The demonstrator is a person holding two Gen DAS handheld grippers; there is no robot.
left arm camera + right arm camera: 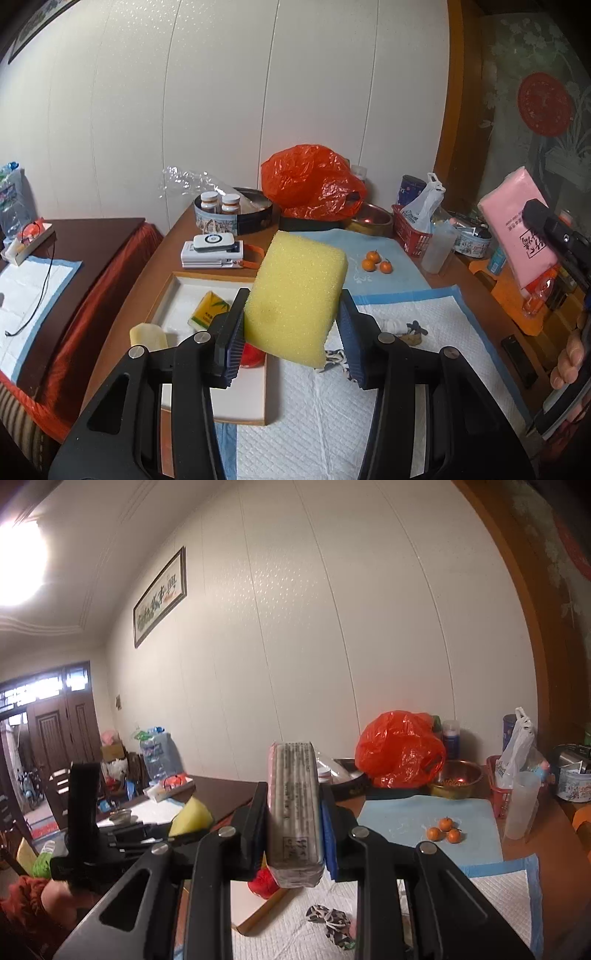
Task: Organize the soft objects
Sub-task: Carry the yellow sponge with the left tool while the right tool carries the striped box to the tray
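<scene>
My left gripper (291, 328) is shut on a yellow sponge (295, 295) and holds it above the white tray (173, 291). The tray holds a yellow tissue pack (207, 310), a pale sponge (147, 336) and a red soft object (253, 354). My right gripper (295, 830) is shut on a pink tissue pack (295, 812), held upright above the table; the pack also shows at the right of the left wrist view (513, 225). A patterned cloth piece (330, 921) lies on the white pad (480, 897). The sponge also shows in the right wrist view (192, 816).
At the table's back stand an orange plastic bag (314, 181), a round tin with bottles (232, 210), a metal bowl (371, 218), a red basket (410, 232) and a clear cup (439, 247). Three small oranges (375, 260) lie on a blue cloth. White boxes (214, 251) lie behind the tray.
</scene>
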